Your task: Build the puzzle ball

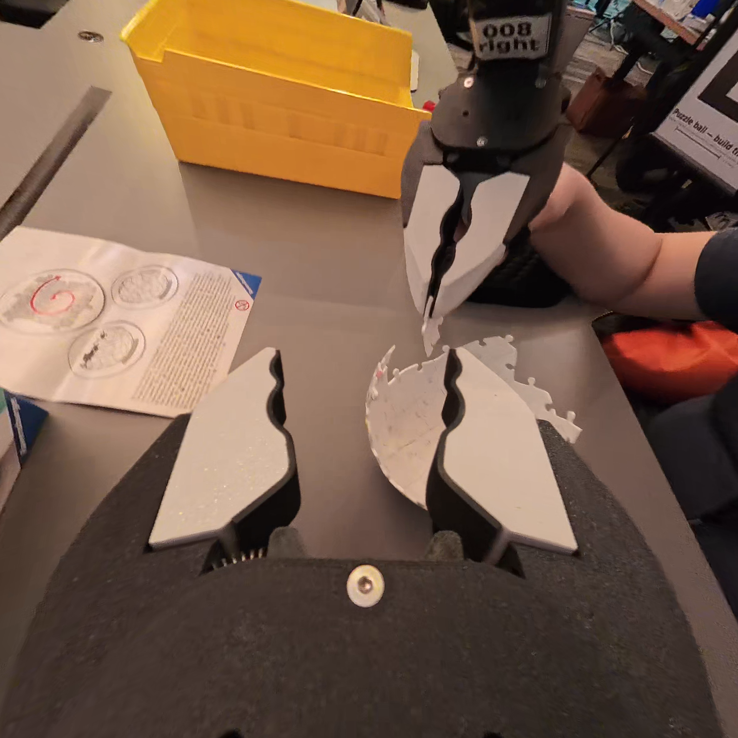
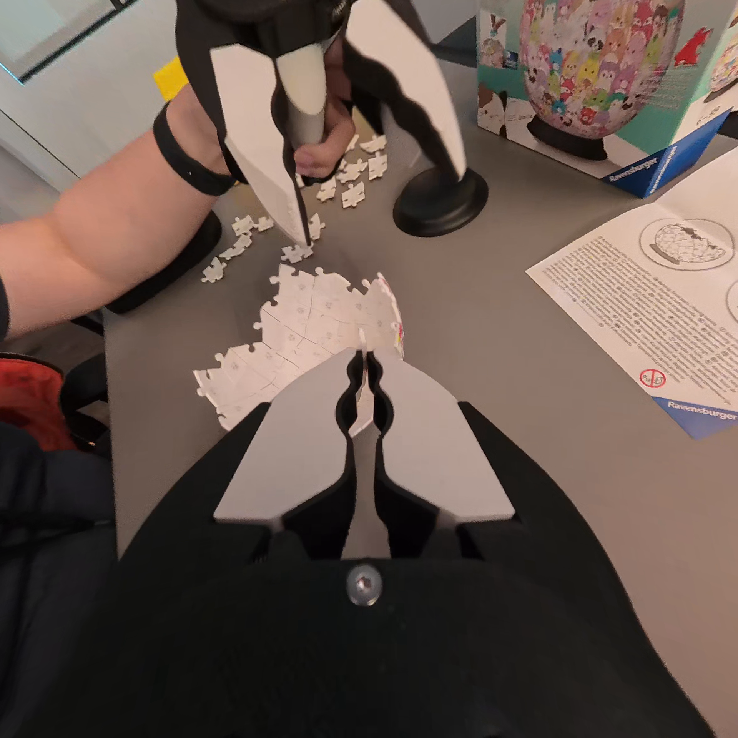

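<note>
- Fingers of my left gripper (image 1: pixel 365 399) are spreading wide in the left wrist view, my right finger (image 1: pixel 495 451) overlapping the curved puzzle shell (image 1: pixel 403 423) on the grey table (image 1: pixel 319 247). My right gripper (image 1: pixel 431 309) is pinching a white puzzle piece (image 1: pixel 431 333) just above the shell's edge.
- Over in the right wrist view, my right gripper (image 2: pixel 364 353) is closing narrow on that piece (image 2: pixel 362 339) over the shell (image 2: pixel 315 327); loose pieces (image 2: pixel 351 179) are lying beyond, near the black stand (image 2: pixel 439 207).
</note>
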Demonstrator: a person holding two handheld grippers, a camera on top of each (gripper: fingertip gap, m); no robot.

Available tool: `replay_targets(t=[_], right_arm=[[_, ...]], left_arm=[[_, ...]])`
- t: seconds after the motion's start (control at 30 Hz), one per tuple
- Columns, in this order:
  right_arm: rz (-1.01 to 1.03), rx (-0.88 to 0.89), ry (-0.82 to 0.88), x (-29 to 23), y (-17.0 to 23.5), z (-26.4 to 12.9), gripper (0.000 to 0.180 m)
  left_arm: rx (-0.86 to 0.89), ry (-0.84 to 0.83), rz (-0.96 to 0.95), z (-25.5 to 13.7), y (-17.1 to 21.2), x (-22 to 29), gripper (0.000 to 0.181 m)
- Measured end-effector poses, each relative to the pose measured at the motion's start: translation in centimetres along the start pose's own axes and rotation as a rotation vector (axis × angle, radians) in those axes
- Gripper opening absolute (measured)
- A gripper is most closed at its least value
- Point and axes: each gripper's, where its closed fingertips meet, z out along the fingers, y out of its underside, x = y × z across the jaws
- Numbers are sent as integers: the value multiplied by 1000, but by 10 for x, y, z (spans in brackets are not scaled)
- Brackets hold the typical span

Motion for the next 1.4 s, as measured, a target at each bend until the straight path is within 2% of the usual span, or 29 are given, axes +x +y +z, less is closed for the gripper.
replay_targets(t=[0.07,0.2,0.37,0.73,0.97,1.4], right_arm=[[-19,-10,21,0,7,5,3],[1,-56,67,10,20,12,3],[-10,-72,85,15,23,17,3],[-131,-112,135,19,26,25,3],[-123,-111,139,19,24,25,3],[-86,-155,175,24,27,29,3]], left_arm=[[-20,37,22,7,0,-1,82],[-44,134,9,19,4,0,73],[-41,178,-9,28,3,1,72],[-70,213,-78,37,18,3,78],[-123,231,-121,33,39,3,71],[-187,297,-115,47,50,6,65]])
